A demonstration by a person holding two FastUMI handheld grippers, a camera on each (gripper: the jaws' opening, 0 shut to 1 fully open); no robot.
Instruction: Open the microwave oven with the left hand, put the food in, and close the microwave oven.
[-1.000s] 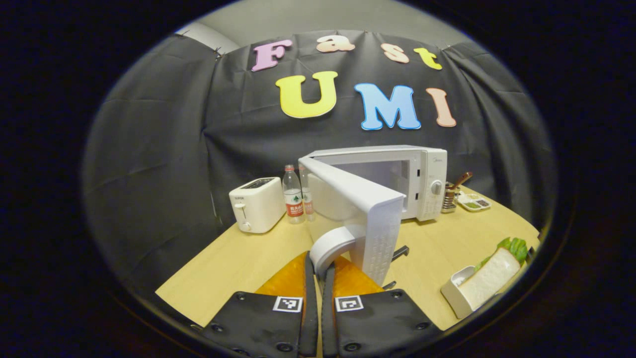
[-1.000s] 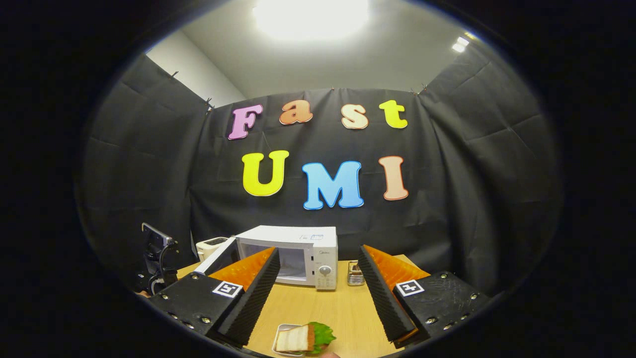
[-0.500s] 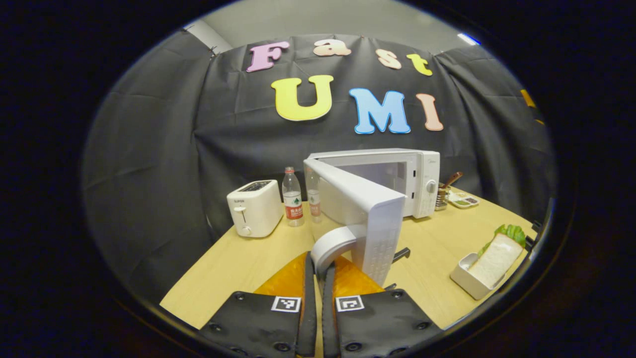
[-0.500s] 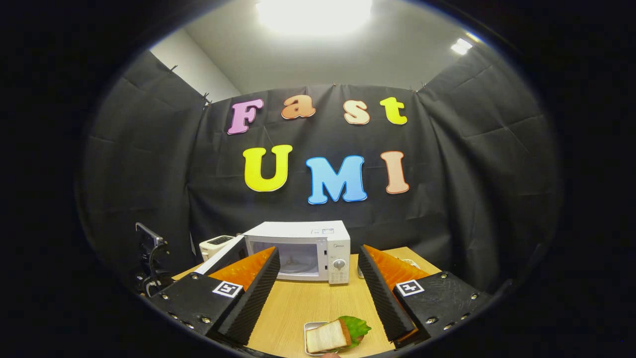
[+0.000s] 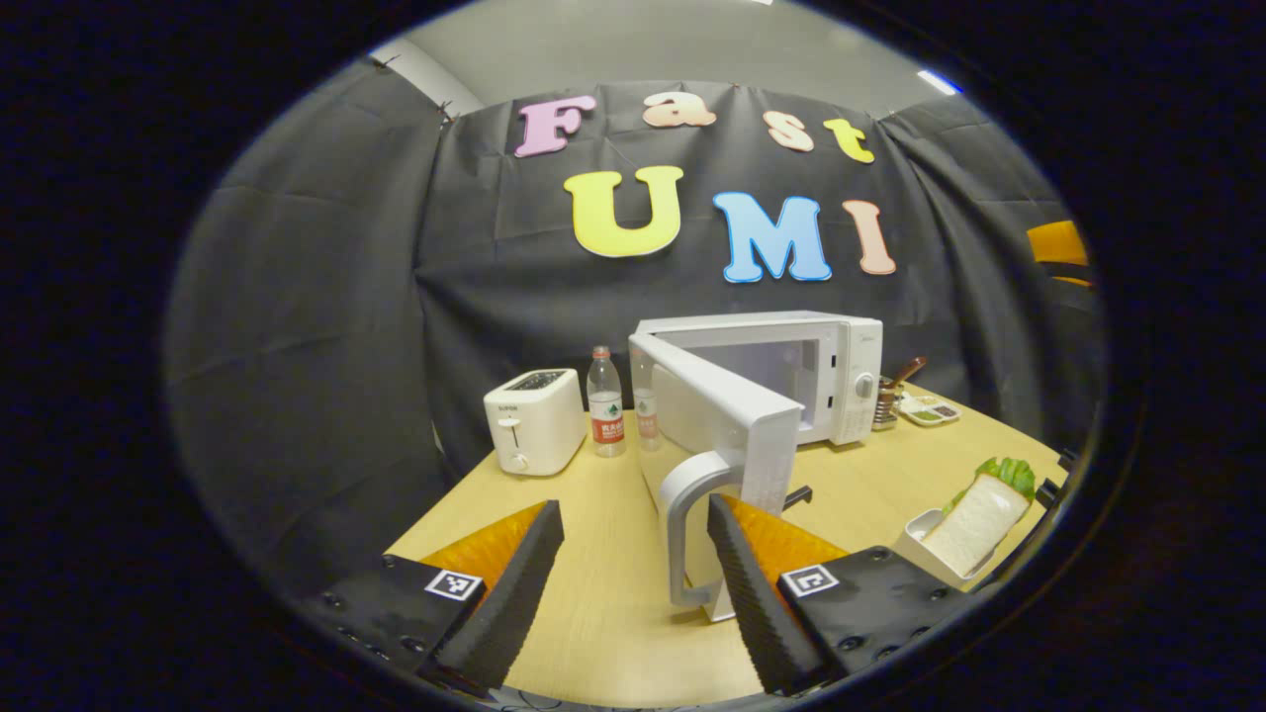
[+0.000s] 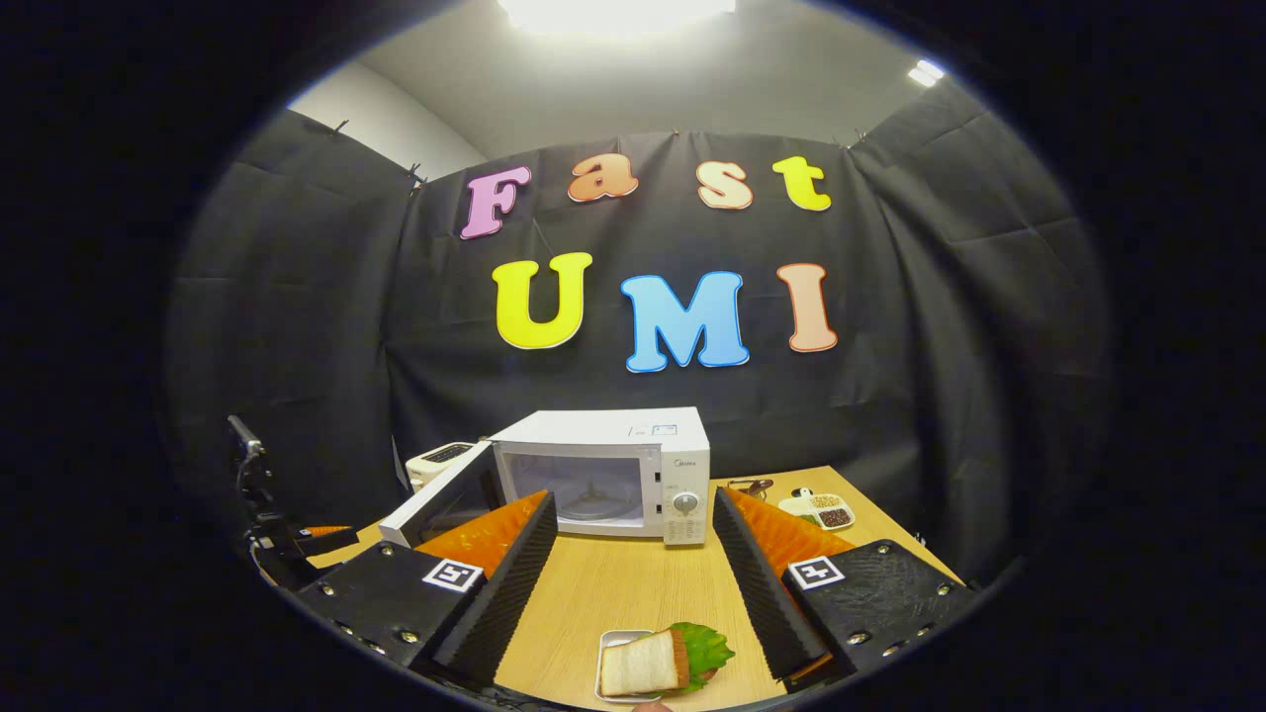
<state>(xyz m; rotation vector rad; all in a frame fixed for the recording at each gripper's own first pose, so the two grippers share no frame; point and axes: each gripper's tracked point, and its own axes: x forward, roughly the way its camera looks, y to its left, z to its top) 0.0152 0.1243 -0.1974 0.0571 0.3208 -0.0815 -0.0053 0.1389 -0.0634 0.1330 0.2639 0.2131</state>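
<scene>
The white microwave (image 5: 841,371) stands at the back of the wooden table (image 5: 593,613) with its door (image 5: 727,410) swung wide open toward me. My left gripper (image 5: 633,506) is open, and the door's curved white handle (image 5: 682,524) stands between its fingers, closer to the right finger (image 5: 737,569), with a gap on both sides. The food is a sandwich with lettuce (image 6: 653,661) in a small white tray. It lies on the table just below and in front of my right gripper (image 6: 633,496), which is open and holds nothing. The microwave's cavity (image 6: 588,489) looks bare.
A white toaster (image 5: 534,420) and two water bottles (image 5: 605,415) stand left of the microwave. A utensil holder (image 5: 890,396) and a small dish of condiments (image 5: 930,408) sit to its right. The sandwich tray (image 5: 974,514) is near the table's right edge.
My left gripper has opened and let go of the door handle, backing off slightly. The right gripper view has shifted so the microwave and sandwich look a little closer.
</scene>
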